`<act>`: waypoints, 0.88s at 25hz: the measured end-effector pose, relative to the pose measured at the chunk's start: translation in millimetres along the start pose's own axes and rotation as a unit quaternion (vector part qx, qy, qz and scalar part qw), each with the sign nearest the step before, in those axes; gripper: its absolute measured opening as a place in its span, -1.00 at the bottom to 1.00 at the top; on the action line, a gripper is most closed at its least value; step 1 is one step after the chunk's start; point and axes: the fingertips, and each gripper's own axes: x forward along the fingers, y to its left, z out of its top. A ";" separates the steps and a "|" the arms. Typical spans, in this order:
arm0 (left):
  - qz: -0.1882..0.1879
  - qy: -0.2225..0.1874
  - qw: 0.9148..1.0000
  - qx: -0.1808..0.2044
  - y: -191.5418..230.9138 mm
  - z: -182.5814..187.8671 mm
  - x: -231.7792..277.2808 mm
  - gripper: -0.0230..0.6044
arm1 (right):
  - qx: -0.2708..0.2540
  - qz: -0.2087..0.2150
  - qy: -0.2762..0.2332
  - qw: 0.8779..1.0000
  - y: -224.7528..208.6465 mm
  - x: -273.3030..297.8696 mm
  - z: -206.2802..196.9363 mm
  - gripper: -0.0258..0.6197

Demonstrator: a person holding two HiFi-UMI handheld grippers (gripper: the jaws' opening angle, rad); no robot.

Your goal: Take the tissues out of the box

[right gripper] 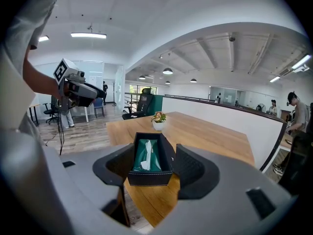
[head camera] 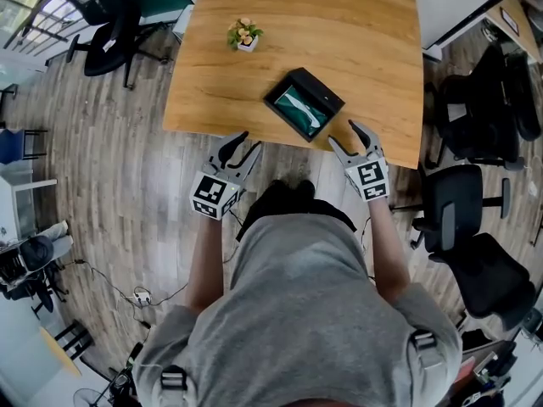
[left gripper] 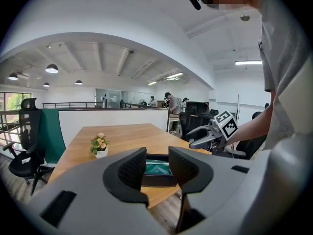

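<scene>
A black tissue box (head camera: 303, 104) with a green lining lies near the front edge of the wooden table (head camera: 356, 32). A white tissue (head camera: 299, 106) pokes up from its slot. My left gripper (head camera: 244, 144) hovers open just off the table's front edge, left of the box. Open too, my right gripper (head camera: 344, 134) is at the edge right of the box. Neither touches it. In the left gripper view the box (left gripper: 157, 173) shows beyond the open left gripper (left gripper: 157, 166). In the right gripper view the box (right gripper: 149, 163) and tissue (right gripper: 145, 155) sit past the open right gripper (right gripper: 154, 164).
A small potted plant (head camera: 244, 35) stands farther back on the table, left of the box. Black office chairs (head camera: 471, 193) crowd the right side, and another chair (head camera: 110, 32) is at the far left. Wood flooring runs below the table edge.
</scene>
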 end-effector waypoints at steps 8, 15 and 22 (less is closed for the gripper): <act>-0.010 0.001 1.000 -0.005 39.1 2.9 11.4 -0.42 | 0.007 0.018 0.027 0.999 13.7 40.5 1.3 -0.07; -0.051 0.002 0.999 -0.002 77.8 8.4 45.9 -0.42 | 0.010 0.018 0.038 0.999 17.1 84.2 15.6 -0.06; -0.087 -0.016 0.996 0.011 109.4 22.2 68.1 -0.43 | 0.016 0.012 0.051 0.999 27.3 122.1 27.6 -0.06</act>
